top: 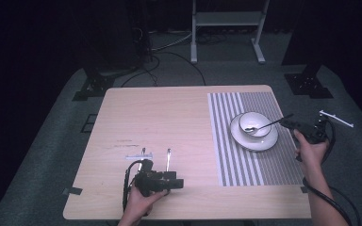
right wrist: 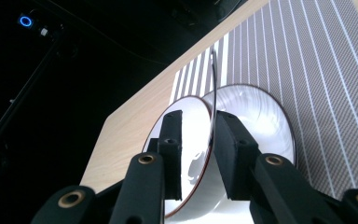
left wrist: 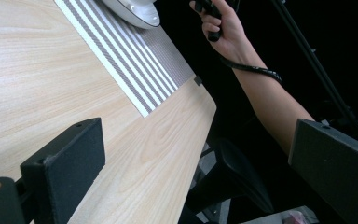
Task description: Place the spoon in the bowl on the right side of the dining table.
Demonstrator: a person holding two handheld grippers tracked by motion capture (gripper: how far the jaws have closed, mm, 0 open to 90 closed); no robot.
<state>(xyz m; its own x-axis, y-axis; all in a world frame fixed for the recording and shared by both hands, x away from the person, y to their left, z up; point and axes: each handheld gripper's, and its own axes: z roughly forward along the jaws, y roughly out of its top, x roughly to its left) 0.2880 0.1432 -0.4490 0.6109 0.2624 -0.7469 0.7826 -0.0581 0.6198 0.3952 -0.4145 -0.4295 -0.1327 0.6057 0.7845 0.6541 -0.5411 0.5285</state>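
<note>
step: spoon (top: 264, 126) put in bowl (top: 254, 123) | right tool (right wrist: 196, 140) apart, spoon loose between | left tool (left wrist: 191, 158) apart, idle | next: you pull right tool back from bowl

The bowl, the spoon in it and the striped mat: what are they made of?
Bowl: probably glazed ceramic, white with glossy highlights. Spoon: likely polished metal, thin, dark and reflective. Striped mat: seemingly woven fabric or vinyl, with a fine mesh texture and matte grey and white stripes.

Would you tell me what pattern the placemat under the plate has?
Grey with white stripes; the placemat shows best in the high view.
</note>
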